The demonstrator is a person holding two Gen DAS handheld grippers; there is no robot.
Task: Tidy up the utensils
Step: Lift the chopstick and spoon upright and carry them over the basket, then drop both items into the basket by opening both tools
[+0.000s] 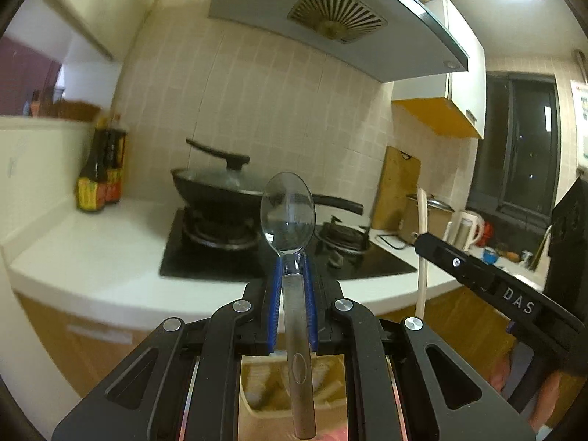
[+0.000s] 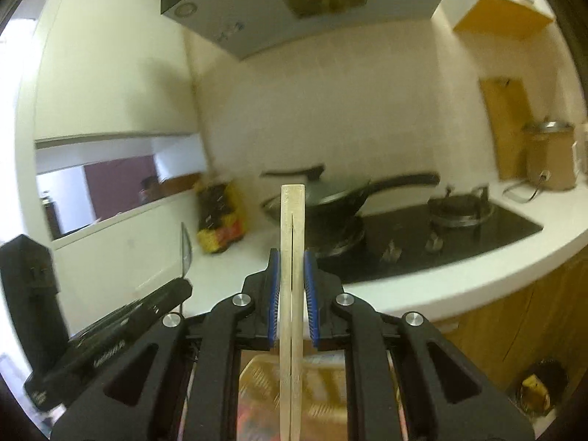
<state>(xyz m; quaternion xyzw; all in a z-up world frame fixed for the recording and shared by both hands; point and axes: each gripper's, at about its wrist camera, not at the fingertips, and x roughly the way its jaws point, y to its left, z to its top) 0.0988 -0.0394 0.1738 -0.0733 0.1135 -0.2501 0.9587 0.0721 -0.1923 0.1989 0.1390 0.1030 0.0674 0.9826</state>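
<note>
Grippers: two, left gripper (image 1: 292,268) and right gripper (image 2: 292,275)
Spoon (image 1: 288,217): one
Chopsticks (image 2: 292,242): one pair
Wok (image 1: 217,187): one, lidded
Burners (image 1: 220,233): two
Sauce bottles (image 1: 97,172): two
Cutting board (image 1: 398,183): one
Kettle (image 1: 465,229): one
Range hood (image 1: 330,18): one

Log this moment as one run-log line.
left gripper: shut on spoon, bowl up | right gripper: shut on chopsticks, upright | both raised before stove | placed: none
</note>
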